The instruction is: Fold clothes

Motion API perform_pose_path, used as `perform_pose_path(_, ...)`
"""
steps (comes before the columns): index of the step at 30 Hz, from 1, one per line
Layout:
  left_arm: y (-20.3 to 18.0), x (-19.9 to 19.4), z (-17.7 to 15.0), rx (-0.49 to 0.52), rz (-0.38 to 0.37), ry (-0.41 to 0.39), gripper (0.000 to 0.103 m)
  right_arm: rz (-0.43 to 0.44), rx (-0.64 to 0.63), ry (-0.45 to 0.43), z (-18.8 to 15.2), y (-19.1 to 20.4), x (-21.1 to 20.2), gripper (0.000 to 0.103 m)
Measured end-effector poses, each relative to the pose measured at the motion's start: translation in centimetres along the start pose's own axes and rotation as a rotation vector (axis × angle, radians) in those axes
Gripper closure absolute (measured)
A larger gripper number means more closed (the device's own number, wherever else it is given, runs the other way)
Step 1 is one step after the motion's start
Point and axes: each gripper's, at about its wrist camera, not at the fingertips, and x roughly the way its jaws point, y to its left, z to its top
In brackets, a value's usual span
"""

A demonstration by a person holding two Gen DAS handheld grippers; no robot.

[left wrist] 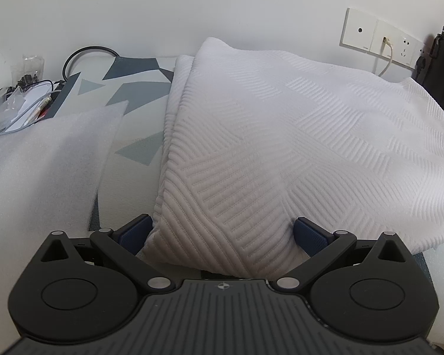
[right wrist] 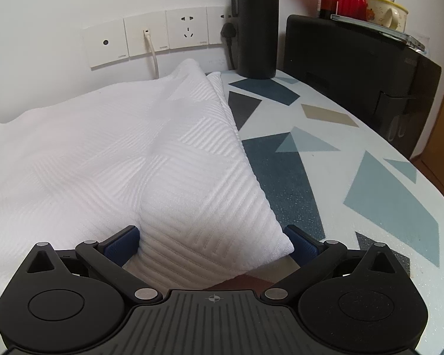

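Both tools stand wide open at the near edge of a white knitted garment with a raised chevron weave, which lies folded on the bench covered in a pale cloth printed with grey and blue geometric shapes. Left tool, black with blue ribbed pads, has its 2 fingers spread on either side of the garment's near left corner, the fabric bulging up between them. Right tool straddles the near right corner in the same way, its pads apart from each other with the corner between.

Beside the garment on the left lies a sheet of white foam padding, and beyond it a clutter of cables and plastic bags. Against the wall behind, a row of white socket plates carries a white plugged cable. Near the garment's far right corner stands a tall black insulated bottle, next to a black box-shaped appliance.
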Motion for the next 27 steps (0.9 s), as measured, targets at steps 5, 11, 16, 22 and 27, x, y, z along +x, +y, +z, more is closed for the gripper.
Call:
perform_pose_path(5,0.0,0.1,0.0,0.001,-0.002,0.001,0.0,-0.007,0.003,0.007,0.1,0.2,0.0,0.001)
perform_pose_path(11,0.1,0.1,0.0,0.003,-0.002,0.004,0.0,0.002,-0.006,0.008,0.2,0.2,0.1,0.001)
perform_pose_path(16,-0.1,0.1,0.1,0.0,0.006,0.012,0.0,0.005,-0.007,0.032,0.6,0.2,0.3,0.001)
perform_pose_path(22,-0.2,0.2,0.2,0.0,0.008,0.021,0.0,0.032,-0.03,0.066,1.4,0.4,0.8,0.001)
perform_pose_path(27,0.3,0.4,0.7,0.026,-0.025,0.046,0.0,0.07,-0.051,0.107,2.4,0.2,1.3,0.001)
